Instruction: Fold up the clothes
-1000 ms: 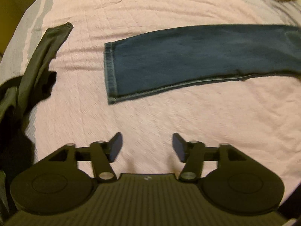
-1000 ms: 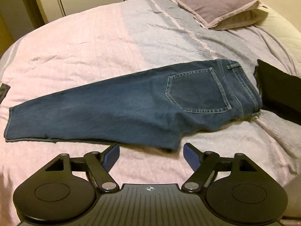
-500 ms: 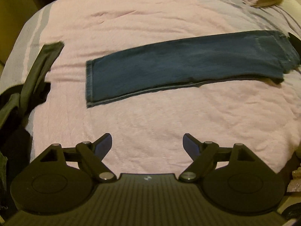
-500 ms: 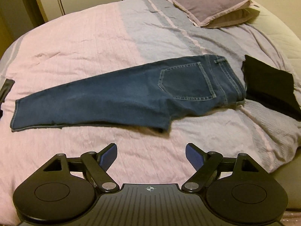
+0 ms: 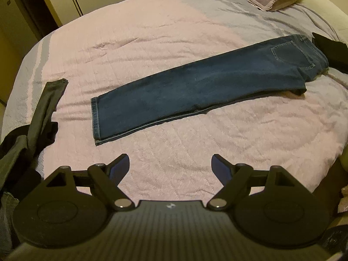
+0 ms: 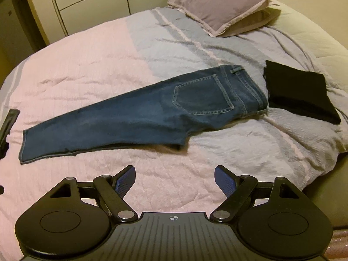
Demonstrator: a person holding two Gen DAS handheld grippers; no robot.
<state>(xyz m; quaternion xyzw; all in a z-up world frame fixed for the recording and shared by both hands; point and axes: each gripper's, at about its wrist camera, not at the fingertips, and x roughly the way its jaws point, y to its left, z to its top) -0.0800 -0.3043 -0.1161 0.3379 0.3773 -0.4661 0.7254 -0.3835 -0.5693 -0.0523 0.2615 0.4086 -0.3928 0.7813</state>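
A pair of blue jeans [image 5: 195, 87] lies flat on the bed, folded lengthwise, leg hems to the left and waistband to the right; it also shows in the right wrist view [image 6: 152, 113]. My left gripper [image 5: 170, 167] is open and empty, above the bedspread in front of the leg hems. My right gripper [image 6: 175, 179] is open and empty, above the bedspread in front of the jeans' seat. Neither touches the jeans.
A folded black garment [image 6: 300, 93] lies right of the waistband. Dark olive clothing [image 5: 43, 108] hangs over the bed's left edge. A purple pillow [image 6: 221, 4] sits at the head. The pink and grey bedspread [image 5: 152, 43] covers the bed; cupboards stand behind.
Both grippers have pulled back and up from the jeans, so the whole garment now shows. The left gripper's jaws have spread wider. The jeans have not moved.
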